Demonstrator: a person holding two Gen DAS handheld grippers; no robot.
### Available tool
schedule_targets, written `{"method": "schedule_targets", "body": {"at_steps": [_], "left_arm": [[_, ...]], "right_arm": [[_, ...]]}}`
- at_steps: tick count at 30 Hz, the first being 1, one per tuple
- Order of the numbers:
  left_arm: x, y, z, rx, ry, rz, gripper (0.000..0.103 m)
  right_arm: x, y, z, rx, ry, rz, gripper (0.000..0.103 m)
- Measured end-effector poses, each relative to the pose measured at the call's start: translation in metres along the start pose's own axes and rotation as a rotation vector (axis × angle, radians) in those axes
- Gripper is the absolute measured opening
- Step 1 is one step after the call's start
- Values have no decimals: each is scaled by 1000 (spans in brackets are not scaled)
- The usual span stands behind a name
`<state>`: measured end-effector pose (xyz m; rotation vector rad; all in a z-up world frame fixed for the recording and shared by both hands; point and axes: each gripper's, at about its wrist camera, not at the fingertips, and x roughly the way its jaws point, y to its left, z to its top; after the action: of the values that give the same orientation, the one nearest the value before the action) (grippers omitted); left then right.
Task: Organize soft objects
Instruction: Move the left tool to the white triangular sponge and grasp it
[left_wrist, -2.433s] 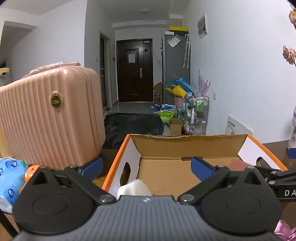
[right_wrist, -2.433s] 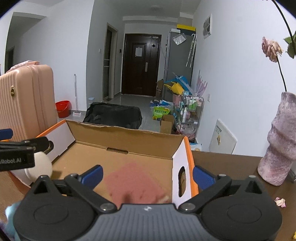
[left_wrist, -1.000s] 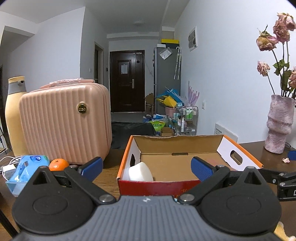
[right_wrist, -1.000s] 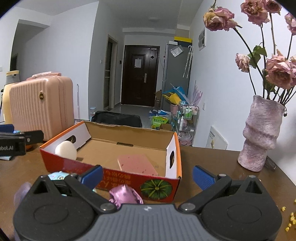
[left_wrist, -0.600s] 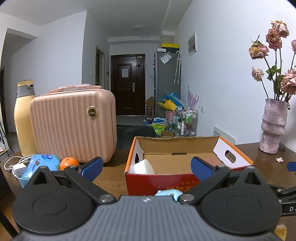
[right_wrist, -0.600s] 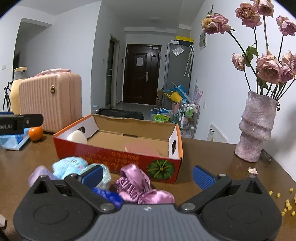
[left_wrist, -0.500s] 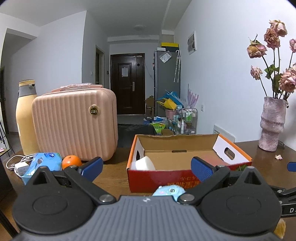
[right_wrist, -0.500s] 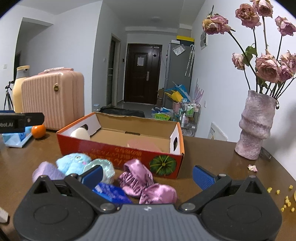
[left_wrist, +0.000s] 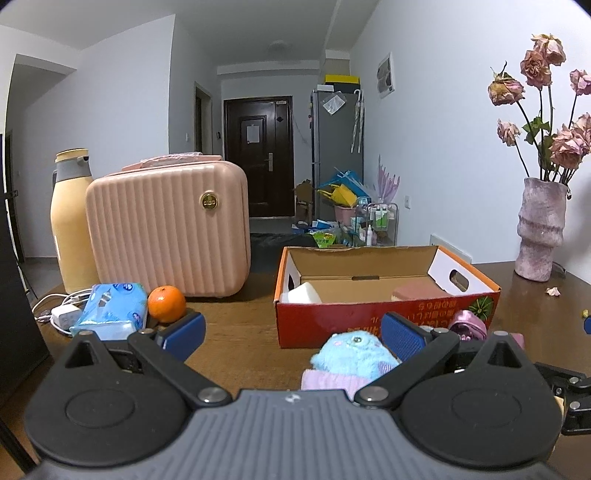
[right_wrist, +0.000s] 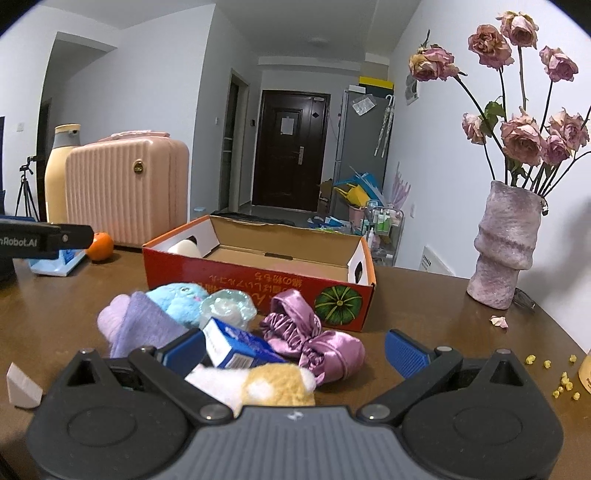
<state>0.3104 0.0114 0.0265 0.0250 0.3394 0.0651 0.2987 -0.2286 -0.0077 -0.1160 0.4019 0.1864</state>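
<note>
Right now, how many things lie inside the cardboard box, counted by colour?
White block: 1
Pink block: 1
Total: 2

A cardboard box sits on the table ahead of both tools, with a heap of soft things just before it. Left of the box stand a suitcase and a flask, a vase to its right.
</note>
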Motion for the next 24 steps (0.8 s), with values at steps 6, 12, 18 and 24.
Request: {"method": "schedule_targets", "body": {"at_steps": [6,12,18,24], "left_arm": [[-12,2,-9,8,18,-3,103],[-26,10,-21,4,46,1,103],[-40,17,-35,4,71,1,103],[-51,23,-49,17,106,4,103]], "right_arm": [[-14,1,-8,11,-3,4,103],[-26,0,-18,40,7,2,103],[-34,-2,-29,70,22,-2,103],[-43,4,-41,67,37,-16,103]]}}
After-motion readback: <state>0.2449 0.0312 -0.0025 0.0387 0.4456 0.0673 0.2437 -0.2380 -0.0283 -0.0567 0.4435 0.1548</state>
